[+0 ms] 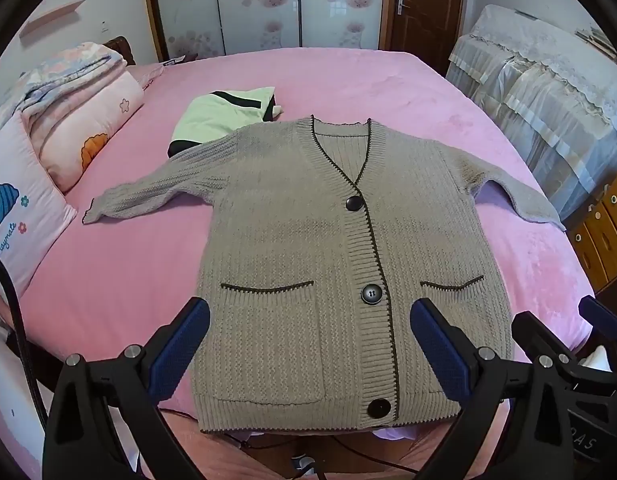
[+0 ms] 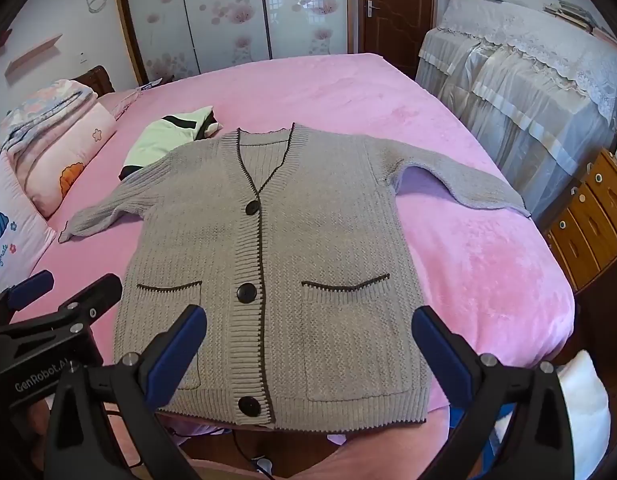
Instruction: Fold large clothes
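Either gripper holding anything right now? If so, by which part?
Nothing held. Left gripper and right gripper are both wide open above the cardigan, which lies flat and unfolded on the bed.

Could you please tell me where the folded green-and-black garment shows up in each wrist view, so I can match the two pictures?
Left wrist view: the green-and-black garment lies upper left of centre, partly under the cardigan's shoulder.
Right wrist view: the green-and-black garment sits further left, again tucked behind that shoulder.
Shared landmark: the cardigan's top button, just below the V-neck.
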{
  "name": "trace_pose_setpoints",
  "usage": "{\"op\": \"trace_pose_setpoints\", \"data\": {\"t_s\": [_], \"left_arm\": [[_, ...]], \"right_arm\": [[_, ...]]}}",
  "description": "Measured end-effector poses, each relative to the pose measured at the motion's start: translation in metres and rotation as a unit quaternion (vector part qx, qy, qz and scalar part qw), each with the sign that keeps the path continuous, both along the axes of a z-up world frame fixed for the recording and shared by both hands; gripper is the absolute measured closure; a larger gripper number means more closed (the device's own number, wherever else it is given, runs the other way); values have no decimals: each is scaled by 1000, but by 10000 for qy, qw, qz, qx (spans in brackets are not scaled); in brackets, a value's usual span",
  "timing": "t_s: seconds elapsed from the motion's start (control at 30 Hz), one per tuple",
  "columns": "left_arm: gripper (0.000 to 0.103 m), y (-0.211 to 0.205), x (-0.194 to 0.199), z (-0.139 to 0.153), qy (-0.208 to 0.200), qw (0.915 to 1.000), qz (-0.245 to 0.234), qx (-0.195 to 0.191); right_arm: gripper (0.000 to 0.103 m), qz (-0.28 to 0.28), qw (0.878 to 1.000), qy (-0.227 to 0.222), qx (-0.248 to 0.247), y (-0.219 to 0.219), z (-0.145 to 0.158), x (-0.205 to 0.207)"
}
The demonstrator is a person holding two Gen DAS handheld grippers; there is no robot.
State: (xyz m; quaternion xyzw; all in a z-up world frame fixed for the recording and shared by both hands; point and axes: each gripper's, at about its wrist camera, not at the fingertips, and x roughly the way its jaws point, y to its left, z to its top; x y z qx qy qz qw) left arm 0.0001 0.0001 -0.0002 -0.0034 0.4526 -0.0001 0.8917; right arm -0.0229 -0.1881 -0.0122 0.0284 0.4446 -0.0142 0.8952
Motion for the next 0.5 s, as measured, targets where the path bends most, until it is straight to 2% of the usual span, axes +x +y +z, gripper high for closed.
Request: {"op": "trace_pose_setpoints", "data": {"t_s": [0.33,0.5], "left_arm": [[3,-1,-6,-4,59,9999,89,-49],[3,4,-3,-2,117,9998,126,-79]], "right_arm": [[0,-72,9999,-28,-153,7,4,0],[0,-81,10000,-13,-36,5,-1,0]]}}
